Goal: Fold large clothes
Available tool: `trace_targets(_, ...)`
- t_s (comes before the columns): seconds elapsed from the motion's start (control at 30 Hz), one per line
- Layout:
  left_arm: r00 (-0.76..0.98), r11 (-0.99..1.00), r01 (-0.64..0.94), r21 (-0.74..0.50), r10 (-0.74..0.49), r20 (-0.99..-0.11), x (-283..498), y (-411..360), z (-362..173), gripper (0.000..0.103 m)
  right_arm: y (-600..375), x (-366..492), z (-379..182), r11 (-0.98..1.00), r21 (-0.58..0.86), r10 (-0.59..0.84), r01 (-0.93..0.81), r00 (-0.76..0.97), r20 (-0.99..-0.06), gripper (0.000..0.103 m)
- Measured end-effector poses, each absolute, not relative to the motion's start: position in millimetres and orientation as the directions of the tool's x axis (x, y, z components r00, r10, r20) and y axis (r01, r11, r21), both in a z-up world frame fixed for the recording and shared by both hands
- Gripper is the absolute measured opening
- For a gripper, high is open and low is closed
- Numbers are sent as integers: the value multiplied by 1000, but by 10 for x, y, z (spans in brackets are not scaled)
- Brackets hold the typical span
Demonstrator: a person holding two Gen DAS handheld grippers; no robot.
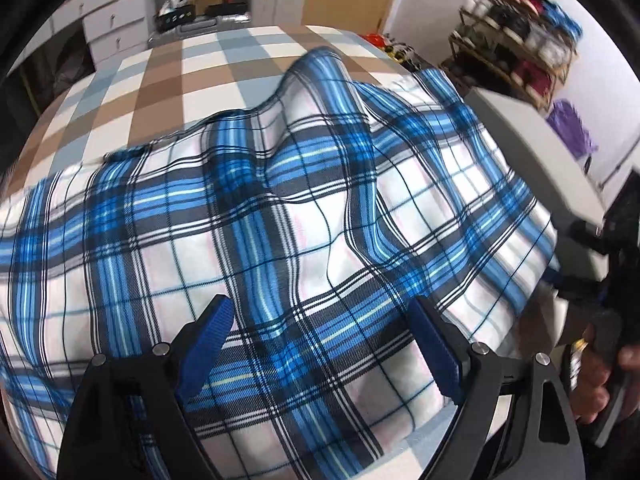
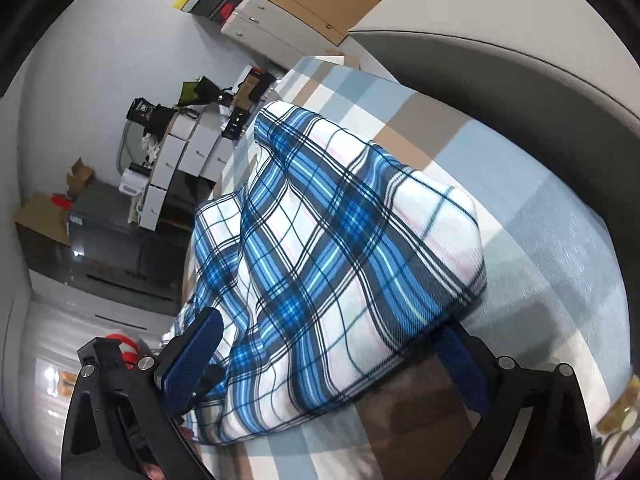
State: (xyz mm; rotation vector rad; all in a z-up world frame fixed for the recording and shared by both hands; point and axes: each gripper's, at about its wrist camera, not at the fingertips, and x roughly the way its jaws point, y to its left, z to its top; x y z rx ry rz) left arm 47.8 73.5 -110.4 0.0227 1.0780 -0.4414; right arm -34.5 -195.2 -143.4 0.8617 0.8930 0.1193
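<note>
A blue, white and black plaid garment (image 1: pixel 304 208) lies rumpled over a bed with a brown, blue and white checked sheet (image 1: pixel 168 80). My left gripper (image 1: pixel 320 304) hovers just above the near part of the cloth. It is open, its blue pads (image 1: pixel 208 340) wide apart and not pressing on the fabric. In the right wrist view the same garment (image 2: pixel 340 248) is bunched in a mound. My right gripper (image 2: pixel 326 324) is open at its near edge, with cloth lying between the fingers. Its right finger (image 2: pixel 456 356) is partly tucked under the hem.
A grey padded bed end (image 2: pixel 520 64) rises at the right and also shows in the left wrist view (image 1: pixel 528 144). A person's hand (image 1: pixel 600 384) grips the other tool at the right edge. White drawers (image 1: pixel 112 20) and a shoe rack (image 1: pixel 520 40) stand beyond the bed.
</note>
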Motion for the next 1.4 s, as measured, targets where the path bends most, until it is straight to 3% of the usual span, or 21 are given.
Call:
trace_targets(0.13,385,910,384,-160,-315,-867,469,681,-1166,87,-1896,-281,-1411,700,673,410,238,638,-652,101)
trace_targets(0.2,379,904,390,-172,-328,-865,473,683,-1168,89,-1872,-230,-1414,714,662,407,228,634,-657,77)
trace_targets(0.33,380,901,395,-178,-337,-862,437,704,-1154,89,-1844,-213,-1380,755,621,363,212,654,-664,41)
trace_targets(0.4,382,902,396,-175,-335,-861,432,687,-1153,89,-1827,-234,-1358,778,590,326,216,663,-674,11)
trace_targets(0.43,383,902,396,-172,-333,-861,424,684,-1153,89,-1824,-240,-1356,784,582,318,217,666,-675,6)
trace_targets(0.67,388,901,402,-165,-330,-860,464,675,-1180,89,-1850,-356,-1293,775,596,304,211,702,-644,2)
trace_targets(0.9,375,887,433,-160,-339,-863,366,643,-1201,90,-1538,-584,-884,829,559,348,2,780,-519,2)
trace_targets(1.13,357,884,434,-174,-346,-868,404,643,-1190,90,-1663,-350,-1305,817,550,316,173,664,-678,8)
trace_targets(1.4,346,884,436,-170,-339,-875,444,627,-1192,90,-1758,-284,-1377,828,505,252,243,644,-722,25)
